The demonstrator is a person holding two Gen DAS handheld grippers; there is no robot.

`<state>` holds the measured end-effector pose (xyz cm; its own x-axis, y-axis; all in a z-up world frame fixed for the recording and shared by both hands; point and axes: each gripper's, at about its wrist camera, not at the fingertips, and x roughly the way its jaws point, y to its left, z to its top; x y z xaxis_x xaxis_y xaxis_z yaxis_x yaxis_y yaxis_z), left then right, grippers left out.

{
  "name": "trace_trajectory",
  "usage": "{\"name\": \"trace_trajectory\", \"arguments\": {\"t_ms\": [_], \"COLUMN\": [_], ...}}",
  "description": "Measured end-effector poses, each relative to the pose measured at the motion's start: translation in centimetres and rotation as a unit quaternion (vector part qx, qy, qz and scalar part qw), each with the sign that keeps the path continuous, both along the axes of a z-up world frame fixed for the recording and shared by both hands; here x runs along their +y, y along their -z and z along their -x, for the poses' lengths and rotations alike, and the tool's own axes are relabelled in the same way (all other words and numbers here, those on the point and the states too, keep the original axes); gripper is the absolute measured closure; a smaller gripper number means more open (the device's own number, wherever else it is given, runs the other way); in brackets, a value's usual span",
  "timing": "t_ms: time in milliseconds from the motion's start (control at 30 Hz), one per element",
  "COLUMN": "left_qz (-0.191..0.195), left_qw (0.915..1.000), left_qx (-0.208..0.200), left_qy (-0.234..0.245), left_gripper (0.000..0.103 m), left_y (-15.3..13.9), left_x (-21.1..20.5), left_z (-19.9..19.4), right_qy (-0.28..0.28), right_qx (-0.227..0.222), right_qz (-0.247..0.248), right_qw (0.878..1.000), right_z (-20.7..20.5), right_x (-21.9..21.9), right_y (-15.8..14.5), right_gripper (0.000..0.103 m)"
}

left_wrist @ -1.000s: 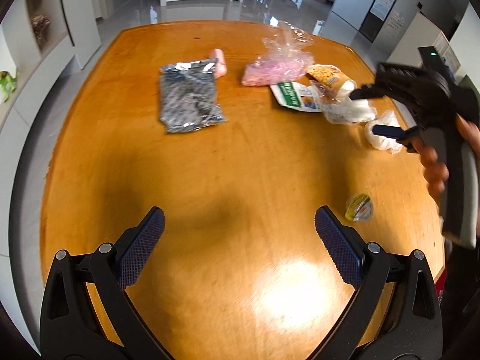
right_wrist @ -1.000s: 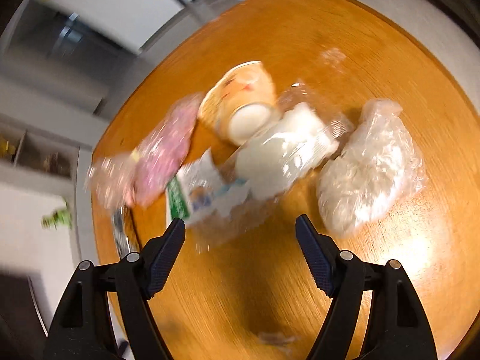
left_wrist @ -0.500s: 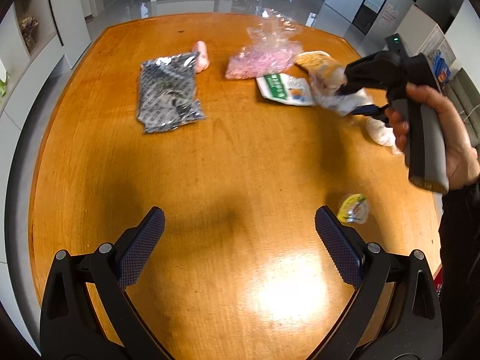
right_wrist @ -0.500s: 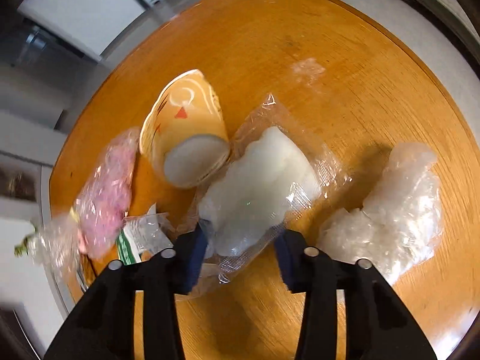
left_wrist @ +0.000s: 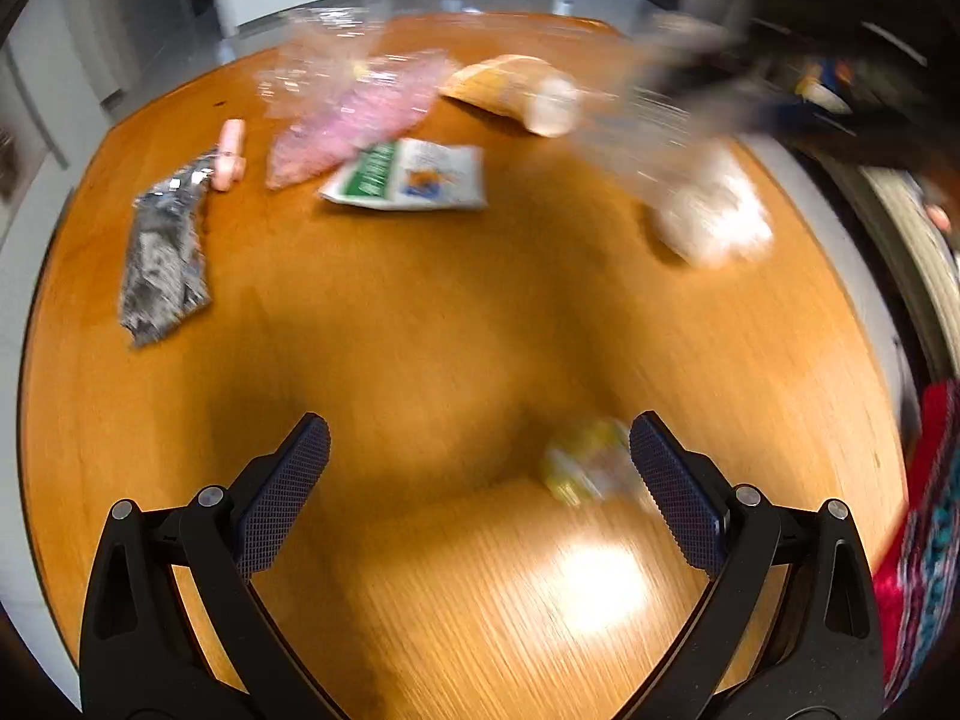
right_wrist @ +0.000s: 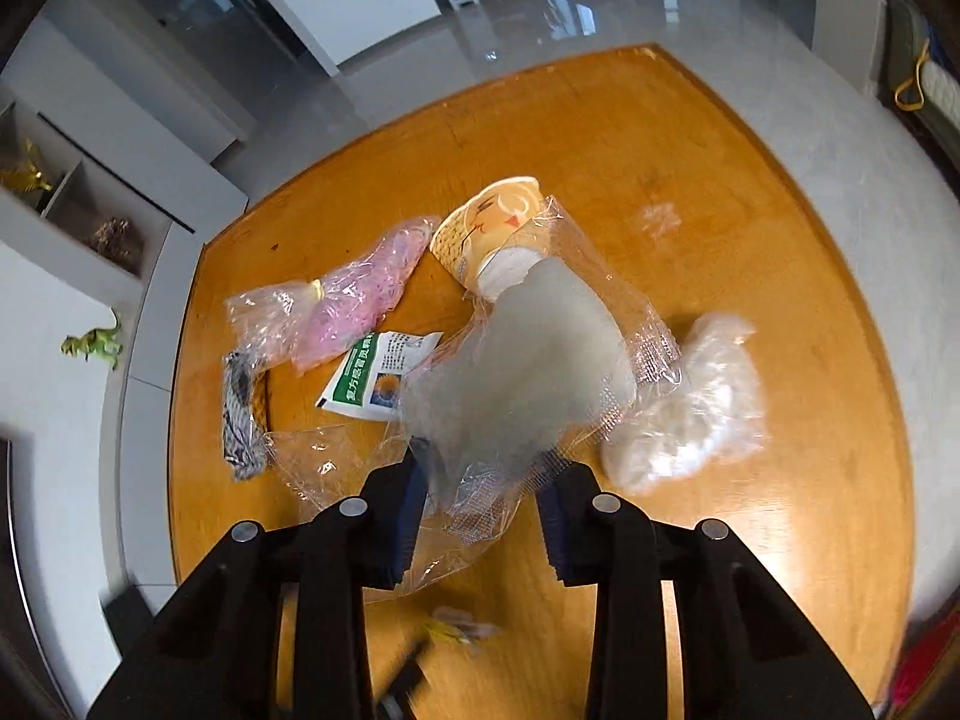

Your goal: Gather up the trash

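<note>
My right gripper (right_wrist: 483,495) is shut on a clear plastic packet with a white pad inside (right_wrist: 522,372) and holds it above the wooden table (right_wrist: 750,192). In the left wrist view that packet (left_wrist: 648,126) is a blur at the upper right. My left gripper (left_wrist: 480,480) is open and empty, low over the table, with a small yellow wrapper (left_wrist: 579,462) just inside its right finger. On the table lie a paper cup (right_wrist: 498,228), a pink bag (right_wrist: 360,294), a green-and-white sachet (right_wrist: 378,375), a silver pouch (left_wrist: 165,252) and a white crumpled bag (right_wrist: 690,402).
A small pink tube (left_wrist: 231,153) lies by the silver pouch. A red patterned cloth (left_wrist: 930,516) hangs off the table's right edge. White shelves (right_wrist: 78,204) with a toy dinosaur (right_wrist: 96,345) stand beyond the far-left side.
My right gripper has closed on the clear packet and lifted it off the table. My left gripper has swung right and forward toward the yellow wrapper.
</note>
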<state>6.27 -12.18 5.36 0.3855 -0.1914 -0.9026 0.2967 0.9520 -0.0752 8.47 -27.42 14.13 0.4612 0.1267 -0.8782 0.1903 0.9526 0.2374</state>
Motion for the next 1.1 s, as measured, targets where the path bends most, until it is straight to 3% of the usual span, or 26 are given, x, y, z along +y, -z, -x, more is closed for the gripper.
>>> {"name": "trace_trajectory", "arguments": {"t_ms": [200,500,533,567,667,767,833,867,900,967,1033,1100], "left_qz": [0.007,-0.003,-0.004,-0.006,-0.013,-0.020,-0.014,-0.008,0.002,0.042,0.037,0.060], "left_qw": [0.9966,0.9960,0.9962,0.9963,0.9974,0.9981,0.9984,0.9983,0.9983,0.9967,0.9973,0.9954], "left_qx": [0.034,0.034,0.032,0.035,0.023,0.013,0.015,0.016,0.020,0.051,0.050,0.057], "left_qy": [-0.074,-0.083,-0.081,-0.078,-0.066,-0.056,-0.053,-0.055,-0.056,-0.046,-0.040,-0.048], "left_gripper": [0.006,0.007,0.009,0.016,0.019,0.030,0.043,0.062,0.102,0.103,0.103,0.103], "left_y": [1.1,3.1,3.4,3.5,3.6,3.3,3.0,2.8,2.5,2.5,2.6,2.8], "left_x": [1.2,-1.8,-2.0,-1.9,-2.4,-2.6,-2.2,-1.9,-1.4,-0.2,0.8,1.4], "left_z": [-8.2,-15.4,-15.8,-16.1,-16.2,-15.0,-14.2,-13.7,-13.2,-12.4,-11.6,-11.1], "right_qy": [-0.002,-0.003,-0.005,-0.007,-0.015,-0.020,-0.025,-0.027,-0.030,-0.034,-0.039,-0.036], "right_qx": [-0.001,0.002,0.002,0.001,0.000,-0.005,-0.006,-0.007,-0.008,-0.009,-0.013,-0.022], "right_qz": [-0.007,-0.021,-0.020,-0.017,-0.018,-0.013,-0.016,-0.015,-0.014,-0.017,-0.019,-0.017], "right_qw": [1.000,1.000,1.000,1.000,1.000,1.000,1.000,0.999,0.999,0.999,0.999,0.999], "right_z": [1.8,3.1,3.1,3.2,3.4,3.6,4.0,4.2,4.4,4.8,5.4,6.2], "right_x": [-2.7,-4.2,-4.2,-4.0,-3.5,-2.8,-2.3,-2.0,-1.7,-1.2,-0.8,-0.9], "right_y": [-0.2,0.8,0.8,0.9,0.8,0.7,0.7,0.7,0.6,0.6,0.3,-0.3], "right_gripper": [0.066,0.066,0.066,0.066,0.066,0.066,0.066,0.066,0.066,0.066,0.066,0.066]}}
